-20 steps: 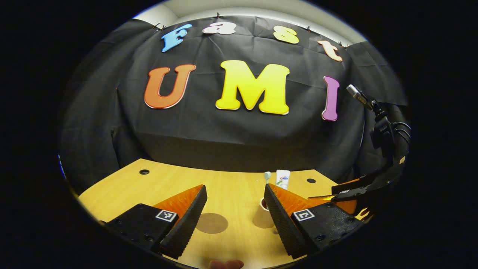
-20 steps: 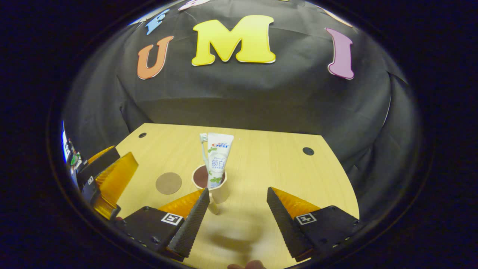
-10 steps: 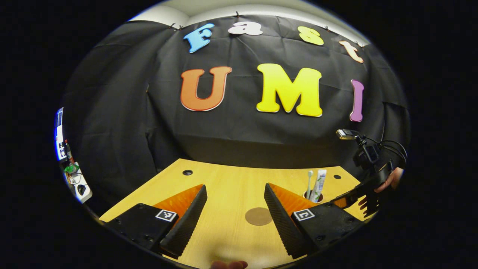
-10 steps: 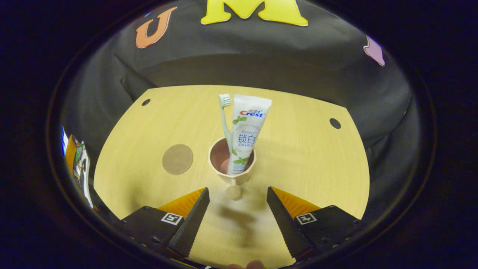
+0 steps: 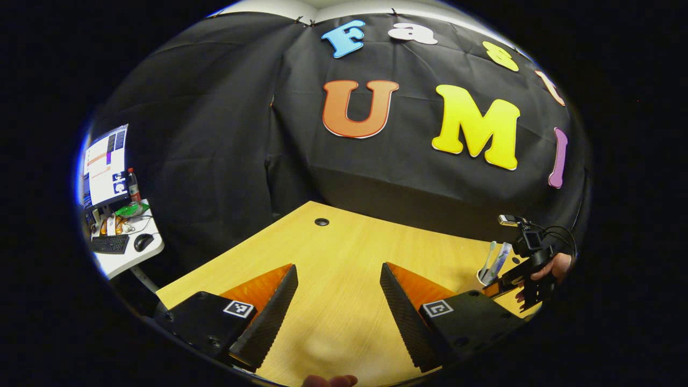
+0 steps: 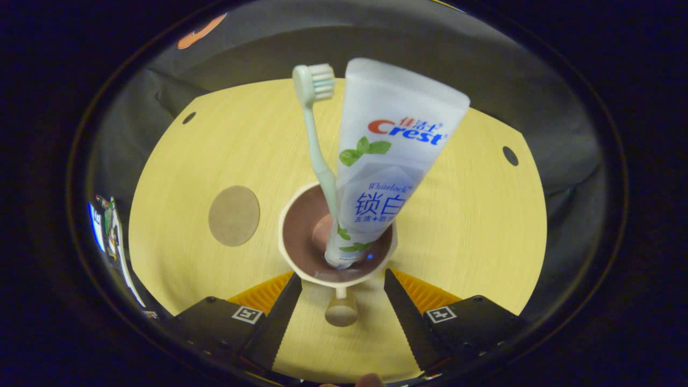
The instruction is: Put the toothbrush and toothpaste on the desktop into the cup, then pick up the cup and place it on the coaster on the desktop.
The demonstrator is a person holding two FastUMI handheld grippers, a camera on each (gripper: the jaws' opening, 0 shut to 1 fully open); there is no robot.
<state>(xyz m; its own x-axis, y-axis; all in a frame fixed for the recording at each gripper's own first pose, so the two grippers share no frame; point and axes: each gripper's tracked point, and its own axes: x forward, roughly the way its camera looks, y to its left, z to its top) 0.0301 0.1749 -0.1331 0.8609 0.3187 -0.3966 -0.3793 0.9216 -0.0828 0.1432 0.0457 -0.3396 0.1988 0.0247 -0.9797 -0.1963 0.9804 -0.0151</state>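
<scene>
Right gripper view: we had brush (image 6: 316,134) and paste (image 6: 389,156) in cup (image 6: 301,269); right claw (image 6: 338,301) spread, fingers flanking its stem, no grip yet. Coaster (image 6: 234,215) left of claw, bare. Left claw (image 5: 338,293) spread, idle.

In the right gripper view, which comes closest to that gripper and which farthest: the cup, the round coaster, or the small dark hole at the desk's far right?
From the right gripper:
1. Cup, right at the fingertips, centre.
2. Coaster, farther off, to the left.
3. Hole, farthest, near the desk's back right edge.
</scene>
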